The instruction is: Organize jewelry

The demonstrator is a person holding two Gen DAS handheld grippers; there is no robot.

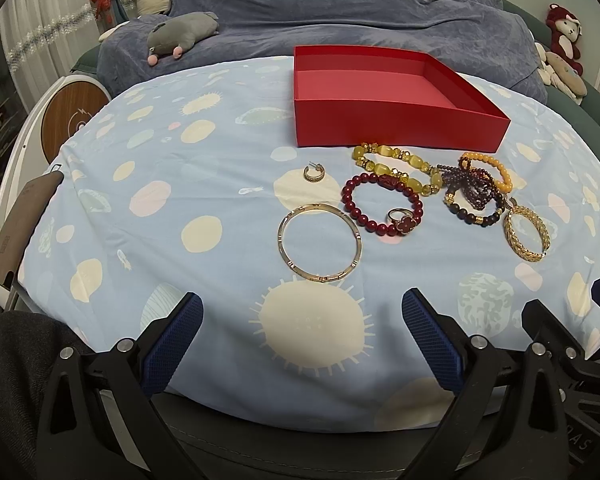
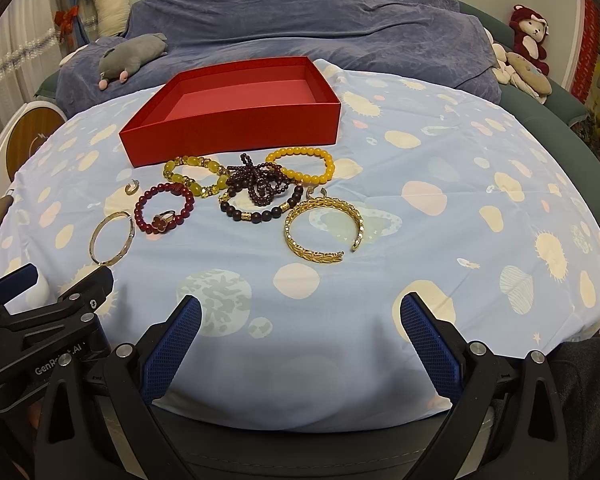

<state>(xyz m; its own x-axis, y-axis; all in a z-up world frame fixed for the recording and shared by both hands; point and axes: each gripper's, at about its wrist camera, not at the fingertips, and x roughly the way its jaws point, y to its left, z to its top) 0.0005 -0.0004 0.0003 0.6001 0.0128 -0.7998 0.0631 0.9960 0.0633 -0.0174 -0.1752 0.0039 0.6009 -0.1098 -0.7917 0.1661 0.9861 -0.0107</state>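
An empty red box (image 1: 396, 128) (image 2: 236, 132) stands on the blue patterned cloth. In front of it lie a thin gold bangle (image 1: 319, 242) (image 2: 112, 238), a small hoop earring (image 1: 314, 174) (image 2: 132, 188), a dark red bead bracelet (image 1: 350, 200) (image 2: 142, 206) with a red clover ring (image 1: 403, 222) (image 2: 162, 220) on it, a yellow-green bead bracelet (image 1: 396, 168) (image 2: 196, 178), a purple bead tangle (image 1: 472, 184) (image 2: 256, 184), an orange bead bracelet (image 1: 496, 170) (image 2: 304, 166) and a gold open cuff (image 1: 526, 234) (image 2: 324, 232). My left gripper (image 1: 302, 312) and right gripper (image 2: 300, 314) hover open at the near edge, holding nothing.
A grey-blue blanket (image 1: 340, 12) covers the sofa behind the table, with a grey plush (image 1: 180, 32) on it. More soft toys (image 2: 528, 36) sit at the far right. A round wooden-topped device (image 1: 70, 116) stands at the left. A dark sleeve (image 1: 16, 380) is at the bottom left.
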